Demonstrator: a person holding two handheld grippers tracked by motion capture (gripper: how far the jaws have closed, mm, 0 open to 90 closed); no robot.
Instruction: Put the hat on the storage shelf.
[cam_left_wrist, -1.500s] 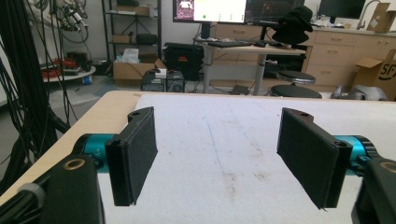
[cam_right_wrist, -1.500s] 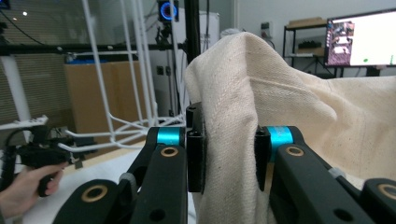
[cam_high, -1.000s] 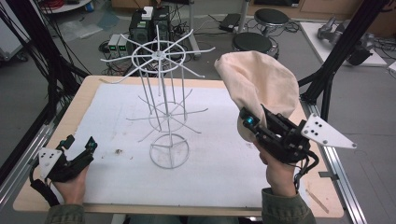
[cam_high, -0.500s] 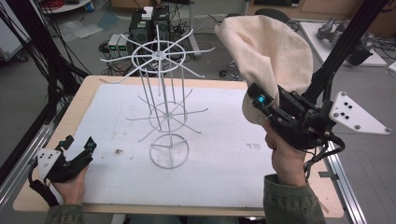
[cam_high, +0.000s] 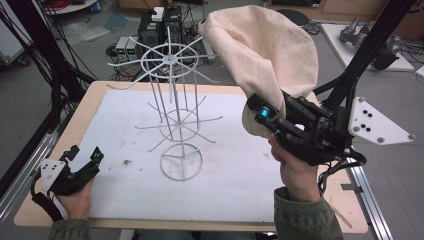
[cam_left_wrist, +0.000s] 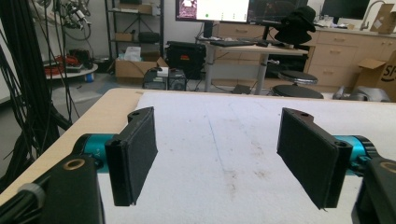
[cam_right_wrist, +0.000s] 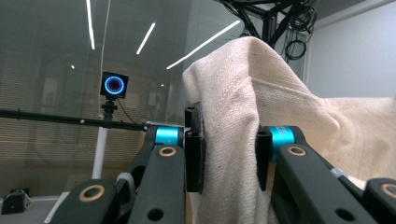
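A cream cloth hat (cam_high: 265, 55) is held up in the air at the right of the table, to the right of the white wire rack (cam_high: 172, 105). My right gripper (cam_high: 267, 107) is shut on the hat's lower edge, and the right gripper view has the cream fabric (cam_right_wrist: 229, 154) pinched between its two black jaws, pointing upward. The rack stands mid-table with a spoked ring on top and a round base. Near the table's front left corner my left gripper (cam_high: 85, 157) rests low, open, and its jaws (cam_left_wrist: 219, 158) stand wide apart over the white mat with nothing between them.
A white mat (cam_high: 240, 170) covers the wooden table (cam_high: 75, 125). Black frame posts (cam_high: 360, 55) rise at the right and left. Boxes and cables lie on the floor beyond the far edge. A ring-lit camera (cam_right_wrist: 114, 85) sits on a bar overhead.
My right gripper has risen with the hat, which now hangs higher above the table's right side. The left gripper has stayed in place.
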